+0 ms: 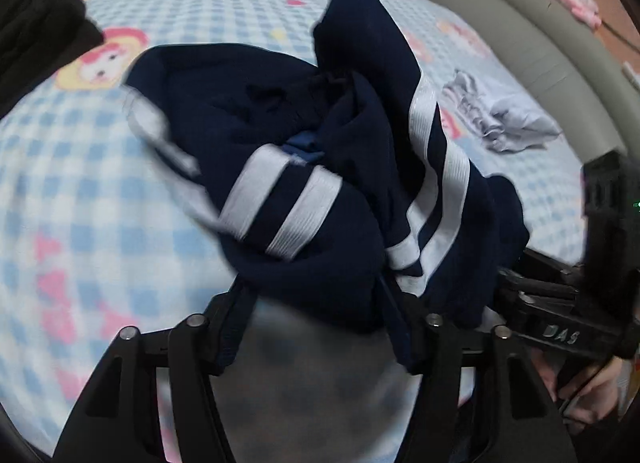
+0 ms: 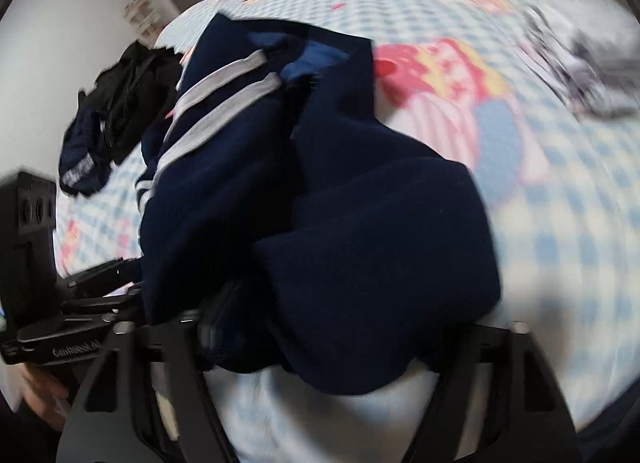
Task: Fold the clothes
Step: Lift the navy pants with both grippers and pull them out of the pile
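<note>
**A:** Where was the garment at that moment?

**B:** The navy garment (image 1: 304,167) with white stripes lay bunched in the centre of the left wrist view, on the blue checked sheet (image 1: 100,191) with pink cartoon prints. Its near edge draped down over the left gripper (image 1: 316,327) at the bottom of the frame.

**A:** And that claw, apart or together?

**B:** Its fingers (image 1: 192,347) stood apart, with dark hem cloth hanging between them. I could not tell whether the pads pressed on it; the tips were hidden under the fabric.

**A:** The other side?

**B:** In the right wrist view the same garment (image 2: 340,203) filled the middle, heaped over the right gripper (image 2: 320,347) at the bottom. Fingers (image 2: 516,375) apart there too, cloth lying across them, but the picture was blurred, so whether it gripped I could not say.

**A:** Anything else on the bed?

**B:** A black pile of clothes (image 2: 128,95) at the left of the right wrist view, and a crumpled pale grey piece (image 1: 500,115) at the right of the left wrist view, well apart from the navy garment. Each gripper also showed at the edge of the other's frame, with a hand (image 1: 592,391) holding it in the lower right corner.
</note>
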`<state>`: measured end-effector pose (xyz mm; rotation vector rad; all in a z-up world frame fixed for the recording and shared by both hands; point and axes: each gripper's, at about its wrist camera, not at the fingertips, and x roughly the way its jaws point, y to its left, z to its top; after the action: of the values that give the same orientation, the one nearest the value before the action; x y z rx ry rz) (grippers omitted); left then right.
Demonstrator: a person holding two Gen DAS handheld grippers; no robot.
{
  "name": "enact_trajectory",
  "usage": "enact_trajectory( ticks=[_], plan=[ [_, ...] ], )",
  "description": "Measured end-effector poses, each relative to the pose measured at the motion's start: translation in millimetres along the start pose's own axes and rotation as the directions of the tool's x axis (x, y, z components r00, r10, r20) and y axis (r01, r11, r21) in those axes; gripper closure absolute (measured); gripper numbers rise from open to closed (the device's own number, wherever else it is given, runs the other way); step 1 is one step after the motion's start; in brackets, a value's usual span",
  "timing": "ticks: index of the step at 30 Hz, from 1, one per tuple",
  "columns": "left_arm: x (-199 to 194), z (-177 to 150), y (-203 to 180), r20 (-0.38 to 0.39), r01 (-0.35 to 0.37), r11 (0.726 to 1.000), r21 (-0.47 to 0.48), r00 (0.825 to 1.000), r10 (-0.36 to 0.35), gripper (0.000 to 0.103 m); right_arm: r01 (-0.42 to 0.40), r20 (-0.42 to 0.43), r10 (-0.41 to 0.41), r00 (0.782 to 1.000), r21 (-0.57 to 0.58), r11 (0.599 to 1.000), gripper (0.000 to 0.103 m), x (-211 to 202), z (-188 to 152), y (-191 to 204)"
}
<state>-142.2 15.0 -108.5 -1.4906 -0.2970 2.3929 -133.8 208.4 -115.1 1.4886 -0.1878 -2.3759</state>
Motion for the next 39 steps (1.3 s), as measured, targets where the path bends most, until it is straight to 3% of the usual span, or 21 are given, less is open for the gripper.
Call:
enact_trajectory(
  ticks=[1, 2, 3, 5, 8, 11, 15, 17, 21, 23, 27, 29, 31, 33, 35, 36, 37, 39],
  plan=[
    [-5, 6, -3, 0.016, -0.005, 1.000, 0.004, 1.000, 0.004, 0.090, 0.015, 0.007, -0.015, 1.000, -0.022, 1.000, 0.070, -1, 4, 3],
    [-14, 14, -6, 0.040, 0.007, 1.000, 0.001, 0.999, -0.007, 0.096, 0.002, 0.038, -0.002, 0.999, -0.012, 1.000, 0.077, -10, 12, 2],
    [-23, 22, -7, 0.070, 0.008, 1.000, 0.000, 0.998, -0.007, 0.097, -0.010, 0.072, 0.010, 0.997, -0.003, 1.000, 0.086, -21, 19, 0],
    [-52, 36, -8, 0.160, -0.005, 1.000, -0.002, 0.987, 0.006, 0.099, -0.027, 0.178, 0.021, 0.984, 0.031, 0.999, 0.089, -56, 33, -5],
    [-99, 44, 0, 0.265, 0.074, 0.997, -0.026, 0.962, -0.065, 0.099, -0.077, 0.306, 0.049, 0.951, 0.083, 0.994, 0.092, -102, 34, -16],
    [-127, 36, -1, 0.287, 0.097, 0.995, -0.003, 0.953, -0.092, 0.099, -0.048, 0.281, 0.027, 0.959, 0.066, 0.997, 0.094, -110, 21, -15],
    [-128, 14, 6, 0.237, 0.045, 0.999, 0.000, 0.971, -0.044, 0.099, -0.137, 0.199, 0.115, 0.973, 0.101, 0.985, 0.092, -97, -5, -22],
    [-122, 2, 19, 0.208, 0.053, 0.997, -0.060, 0.977, -0.040, 0.099, -0.212, 0.168, 0.186, 0.968, 0.155, 0.965, 0.092, -86, -18, -29],
    [-112, -23, 38, 0.173, 0.045, 0.989, -0.139, 0.985, -0.021, 0.099, -0.287, 0.123, 0.265, 0.957, 0.234, 0.929, 0.091, -64, -40, -38],
    [-114, -33, 45, 0.165, 0.039, 0.987, -0.159, 0.986, -0.012, 0.099, -0.332, 0.144, 0.303, 0.942, 0.265, 0.905, 0.088, -67, -47, -44],
    [-118, -41, 54, 0.157, 0.049, 0.980, -0.191, 0.987, -0.019, 0.097, -0.216, 0.152, 0.189, 0.970, 0.183, 0.959, 0.085, -82, -48, -34],
    [-109, -47, 48, 0.093, 0.049, 0.987, -0.153, 0.995, -0.035, 0.094, -0.140, 0.149, 0.115, 0.982, 0.168, 0.976, 0.083, -88, -48, -30],
    [-99, -52, 43, 0.029, -0.004, 0.994, -0.106, 1.000, 0.007, 0.094, -0.068, 0.130, 0.042, 0.991, 0.202, 0.977, 0.076, -87, -48, -35],
    [-98, -54, 43, -0.008, -0.020, 0.996, -0.090, 1.000, 0.019, 0.091, -0.075, 0.142, 0.042, 0.989, 0.238, 0.968, 0.075, -94, -49, -43],
    [-107, -52, 51, 0.011, 0.057, 0.989, -0.139, 0.998, -0.056, 0.085, -0.083, 0.154, 0.041, 0.987, 0.274, 0.958, 0.068, -102, -50, -52],
    [-113, -50, 56, 0.032, 0.110, 0.979, -0.172, 0.994, -0.106, 0.084, -0.082, 0.163, 0.036, 0.986, 0.286, 0.955, 0.059, -106, -51, -55],
    [-119, -48, 61, 0.063, 0.160, 0.967, -0.198, 0.987, -0.151, 0.084, -0.046, 0.189, -0.004, 0.982, 0.260, 0.964, 0.049, -114, -51, -51],
    [-132, -42, 63, 0.128, 0.216, 0.956, -0.198, 0.973, -0.193, 0.078, 0.028, 0.244, -0.081, 0.967, 0.211, 0.977, 0.047, -130, -51, -42]
  ],
)
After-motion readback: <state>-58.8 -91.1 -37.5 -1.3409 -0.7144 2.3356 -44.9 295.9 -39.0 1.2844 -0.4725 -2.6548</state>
